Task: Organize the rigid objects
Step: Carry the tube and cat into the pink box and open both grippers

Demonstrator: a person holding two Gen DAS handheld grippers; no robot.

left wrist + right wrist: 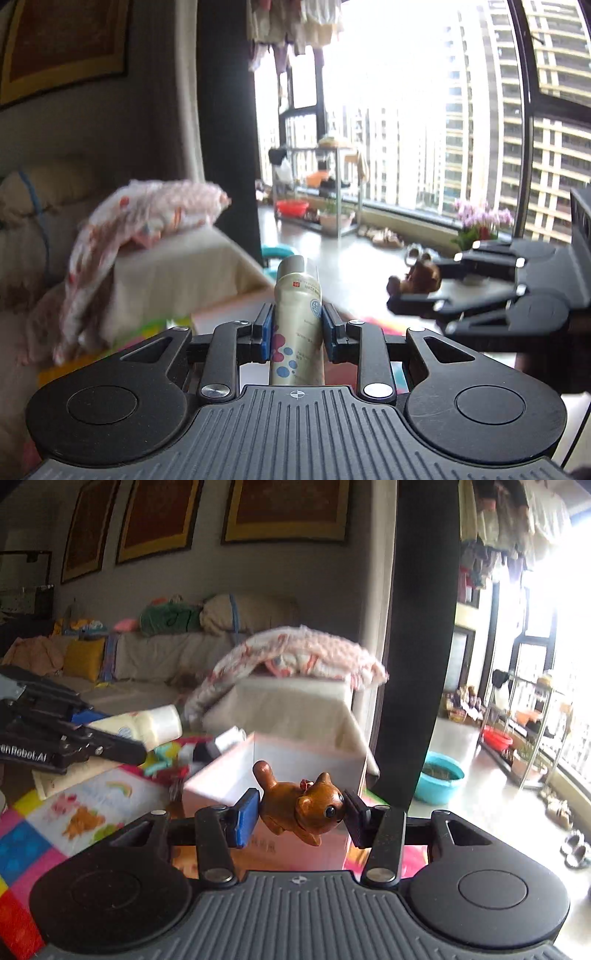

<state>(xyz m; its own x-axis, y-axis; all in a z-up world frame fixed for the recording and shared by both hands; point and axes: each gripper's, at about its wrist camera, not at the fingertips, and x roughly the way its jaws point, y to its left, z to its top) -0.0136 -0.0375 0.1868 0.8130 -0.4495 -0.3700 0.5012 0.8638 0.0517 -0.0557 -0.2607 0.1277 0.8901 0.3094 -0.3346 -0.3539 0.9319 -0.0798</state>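
In the left wrist view my left gripper (297, 326) is shut on a cream spray bottle (295, 295) with blue and pink dots, its cap pointing forward. In the right wrist view the same bottle (147, 725) sticks out of the left gripper (122, 734) at the left. My right gripper (301, 812) is shut on a brown wooden animal figurine (303, 805), held sideways between the pads. The figurine hangs just in front of an open white box (295, 760). In the left wrist view the right gripper (417, 291) and figurine (421, 277) show at the right.
A colourful play mat (55, 823) lies under the box. A sofa with a pink patterned blanket (295, 653) stands behind it. A black pillar (417, 627), a teal basin (439, 779) and a metal shelf rack (532, 731) by the windows stand to the right.
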